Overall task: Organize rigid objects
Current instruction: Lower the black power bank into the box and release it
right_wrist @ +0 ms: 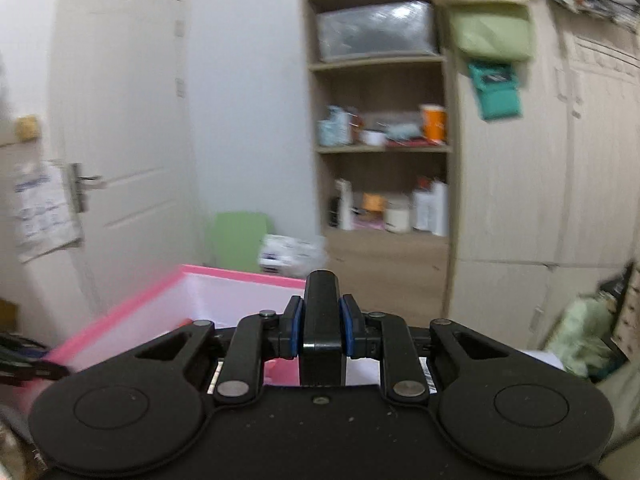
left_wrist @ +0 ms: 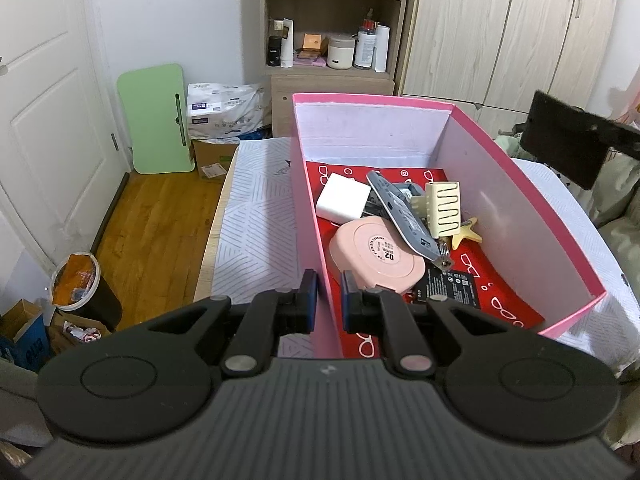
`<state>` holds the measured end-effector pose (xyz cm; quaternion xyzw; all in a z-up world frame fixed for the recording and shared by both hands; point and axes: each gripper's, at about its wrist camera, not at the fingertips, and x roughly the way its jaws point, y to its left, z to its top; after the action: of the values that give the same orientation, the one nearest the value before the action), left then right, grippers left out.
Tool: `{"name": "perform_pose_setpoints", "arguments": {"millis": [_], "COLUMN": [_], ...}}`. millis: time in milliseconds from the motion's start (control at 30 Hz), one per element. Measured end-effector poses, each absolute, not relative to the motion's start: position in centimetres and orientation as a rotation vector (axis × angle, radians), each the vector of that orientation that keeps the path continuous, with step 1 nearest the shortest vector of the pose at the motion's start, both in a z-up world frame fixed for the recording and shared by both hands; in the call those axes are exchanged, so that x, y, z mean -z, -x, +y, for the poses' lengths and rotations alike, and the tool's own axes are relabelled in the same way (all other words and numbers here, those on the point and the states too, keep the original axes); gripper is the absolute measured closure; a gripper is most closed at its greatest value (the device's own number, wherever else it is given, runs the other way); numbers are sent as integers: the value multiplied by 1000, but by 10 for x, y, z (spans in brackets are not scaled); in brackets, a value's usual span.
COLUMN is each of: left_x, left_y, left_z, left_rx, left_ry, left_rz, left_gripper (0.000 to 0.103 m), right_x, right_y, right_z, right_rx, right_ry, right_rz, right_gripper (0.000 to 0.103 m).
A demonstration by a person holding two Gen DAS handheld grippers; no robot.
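Left gripper (left_wrist: 329, 300) clamped on the near wall of the pink box (left_wrist: 520, 184). Right gripper (right_wrist: 321, 330) clamped on 1 black block (right_wrist: 322, 320), long axis pointing forward, above the box's right rim; the box's inside lies left and below.

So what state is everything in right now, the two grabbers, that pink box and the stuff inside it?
Left gripper: shut on the pink box's near wall.
Right gripper: shut on a black flat object, held above the box.
Pink box: open, no lid, partly filled.
Pink round case: closed, lying flat in the box.
White block: lying in the box, tilted.
Cream hair clip: resting atop the pile.
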<state>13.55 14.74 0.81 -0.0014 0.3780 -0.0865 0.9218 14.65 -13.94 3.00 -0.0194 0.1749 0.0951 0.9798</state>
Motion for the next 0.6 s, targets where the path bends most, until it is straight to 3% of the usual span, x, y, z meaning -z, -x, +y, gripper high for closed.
{"name": "perform_pose_setpoints", "arguments": {"millis": [300,467,600], "left_x": [-8,-8,-8], "left_y": [-136,-136,-137], "left_z": [150,150,150], "left_rx": [184,189,200], "left_ry": [18,13,-2], "left_rz": [772,774,776], "left_gripper": [92,92,92], "right_x": [-16,-1,5], "right_y": [-155,-167,-161], "right_z": [-99,-80,-57], "right_rx": [-579,-506,-298], "right_ry": [-169,-21,309], "right_rz": [622,667,551], "right_gripper": [79,79,79]}}
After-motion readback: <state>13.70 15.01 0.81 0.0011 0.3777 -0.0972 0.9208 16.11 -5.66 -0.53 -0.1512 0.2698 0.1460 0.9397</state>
